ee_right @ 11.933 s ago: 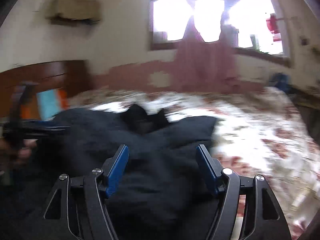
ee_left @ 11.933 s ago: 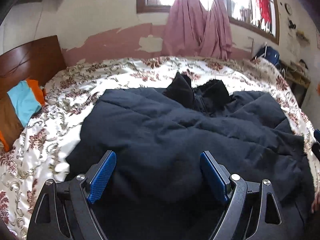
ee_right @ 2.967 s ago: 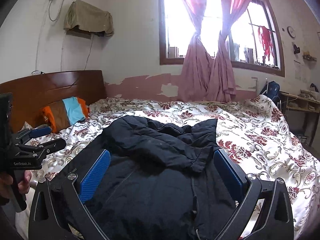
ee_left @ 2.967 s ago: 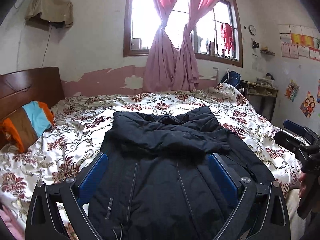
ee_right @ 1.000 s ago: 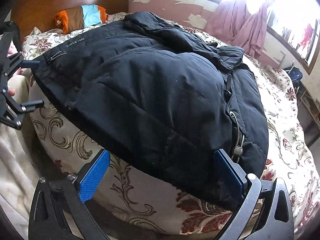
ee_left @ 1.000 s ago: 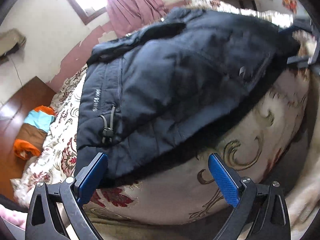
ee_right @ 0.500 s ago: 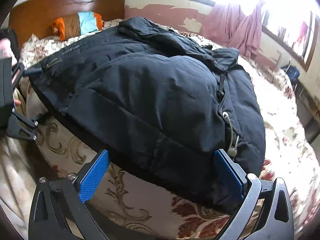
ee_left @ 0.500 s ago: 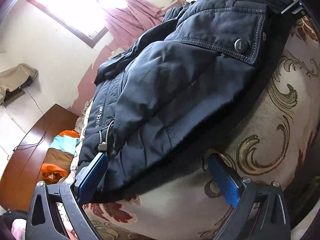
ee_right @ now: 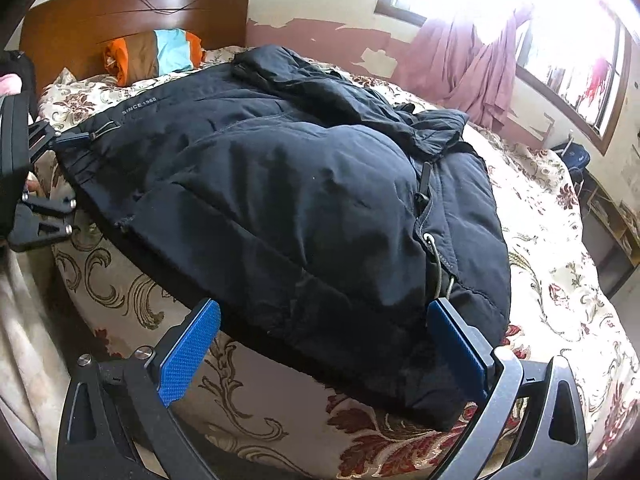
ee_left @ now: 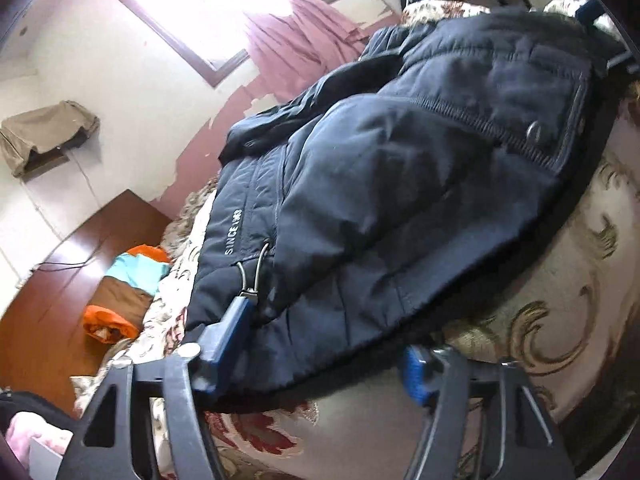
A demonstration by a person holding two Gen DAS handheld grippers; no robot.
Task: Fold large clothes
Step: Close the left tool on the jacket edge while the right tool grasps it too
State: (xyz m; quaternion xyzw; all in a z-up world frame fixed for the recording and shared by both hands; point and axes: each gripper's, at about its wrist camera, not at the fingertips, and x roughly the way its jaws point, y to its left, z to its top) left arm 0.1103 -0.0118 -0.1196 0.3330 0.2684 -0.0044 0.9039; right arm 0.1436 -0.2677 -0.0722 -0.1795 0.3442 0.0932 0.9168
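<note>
Closing left gripper point(ee_left: 320, 344) jaws | jacket point(ee_left: 400, 184) hem between them

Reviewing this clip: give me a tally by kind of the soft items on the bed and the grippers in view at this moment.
Dark jacket: 1
Striped pillow: 1
Floral bedspread: 1
Grippers: 2, the left gripper, jaws closing around the jacket hem, and the right gripper, open at the hem
Total: 5
</note>
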